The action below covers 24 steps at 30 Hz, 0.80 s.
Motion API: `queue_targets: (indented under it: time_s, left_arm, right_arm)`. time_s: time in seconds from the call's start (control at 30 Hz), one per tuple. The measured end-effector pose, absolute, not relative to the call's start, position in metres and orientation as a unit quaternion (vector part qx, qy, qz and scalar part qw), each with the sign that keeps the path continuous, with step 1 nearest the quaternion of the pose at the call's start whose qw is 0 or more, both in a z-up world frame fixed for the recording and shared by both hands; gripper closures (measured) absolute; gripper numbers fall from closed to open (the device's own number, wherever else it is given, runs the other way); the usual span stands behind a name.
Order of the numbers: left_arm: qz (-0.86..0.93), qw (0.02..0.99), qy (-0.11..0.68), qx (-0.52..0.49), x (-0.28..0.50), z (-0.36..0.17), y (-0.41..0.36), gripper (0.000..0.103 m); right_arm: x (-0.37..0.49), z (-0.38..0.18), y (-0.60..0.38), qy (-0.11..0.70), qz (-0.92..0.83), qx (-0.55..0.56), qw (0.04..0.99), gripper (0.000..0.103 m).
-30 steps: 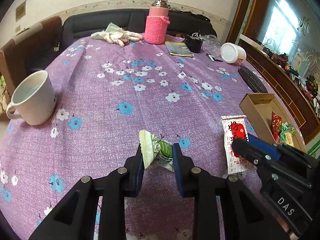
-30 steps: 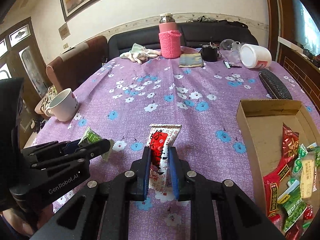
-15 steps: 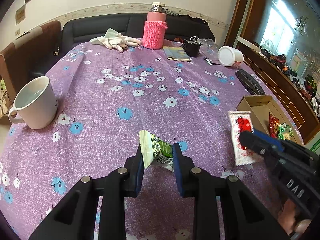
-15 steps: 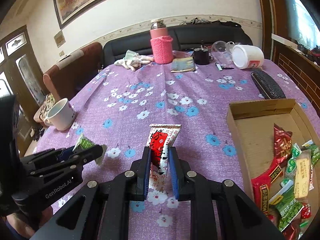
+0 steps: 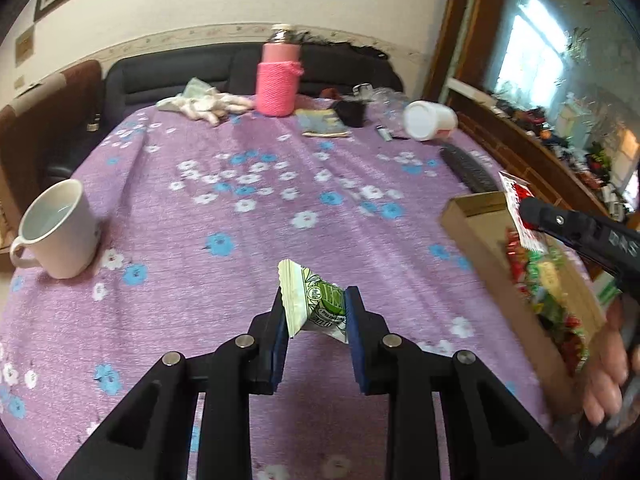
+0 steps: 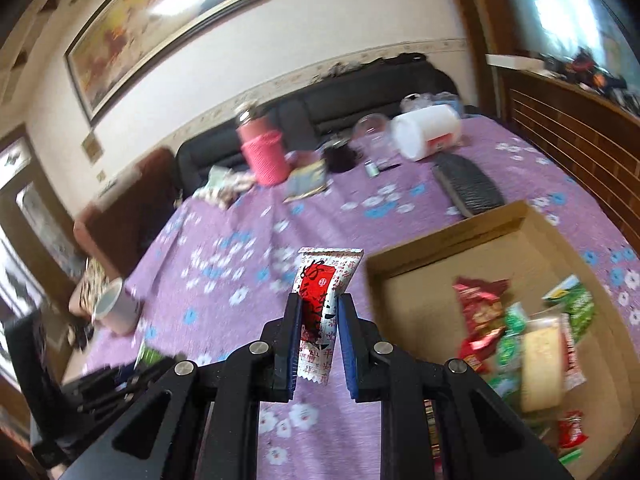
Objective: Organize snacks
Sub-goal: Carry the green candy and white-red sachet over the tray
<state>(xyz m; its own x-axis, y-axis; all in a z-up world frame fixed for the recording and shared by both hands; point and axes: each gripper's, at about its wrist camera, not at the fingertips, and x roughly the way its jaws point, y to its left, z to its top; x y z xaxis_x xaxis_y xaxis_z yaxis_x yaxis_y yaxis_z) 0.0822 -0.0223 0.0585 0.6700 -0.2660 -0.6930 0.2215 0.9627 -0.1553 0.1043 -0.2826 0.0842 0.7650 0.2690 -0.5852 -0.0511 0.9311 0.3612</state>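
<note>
My left gripper (image 5: pixel 316 312) is shut on a green and white snack packet (image 5: pixel 316 304) and holds it above the purple flowered tablecloth (image 5: pixel 240 216). My right gripper (image 6: pixel 319 320) is shut on a red and white snack packet (image 6: pixel 320 300), lifted off the table just left of the cardboard box (image 6: pixel 440 240). The box holds several snack packets (image 6: pixel 520 340). In the left wrist view the right gripper (image 5: pixel 532 216) holds the red packet (image 5: pixel 520 216) over the box (image 5: pixel 472 220).
A white mug (image 5: pixel 60 232) stands at the left. At the far end are a pink flask (image 5: pixel 278 80), gloves (image 5: pixel 200 102), a booklet (image 5: pixel 324 124), a toppled white jar (image 5: pixel 430 120) and a black remote (image 5: pixel 466 172). A black sofa (image 5: pixel 180 76) is behind.
Both grippers have risen with their packets. The right gripper has carried the red packet rightward to the box. The left gripper has tilted upward, still over the table's near middle.
</note>
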Motion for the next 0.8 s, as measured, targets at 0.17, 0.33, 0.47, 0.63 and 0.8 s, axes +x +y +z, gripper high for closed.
queue_targets:
  time_s: [0.17,0.33,0.47,0.63,0.8]
  left_arm:
    - [-0.155,0.91,0.382,-0.036,0.081,0.064,-0.034,0.078]
    - [-0.179,0.903,0.392,-0.007,0.077,0.077,-0.068,0.078]
    - [-0.222,0.894,0.388,0.016,0.069,0.093,-0.12,0.078]
    - [-0.288,0.87,0.401,0.006,0.061,0.089,-0.196,0.078]
    - [-0.318,0.848,0.425,0.006,0.057,0.062,-0.246,0.078]
  right_arm:
    - [0.099,0.098,-0.319,0.31,0.059,0.188,0.93,0.084]
    - [0.101,0.099,-0.357,0.321,0.035,0.195,0.926,0.084]
    - [0.101,0.096,-0.384,0.329,0.02,0.22,0.918,0.084]
    - [0.101,0.092,-0.406,0.333,0.001,0.244,0.911,0.084]
    - [0.104,0.082,-0.417,0.356,-0.013,0.233,0.905,0.084]
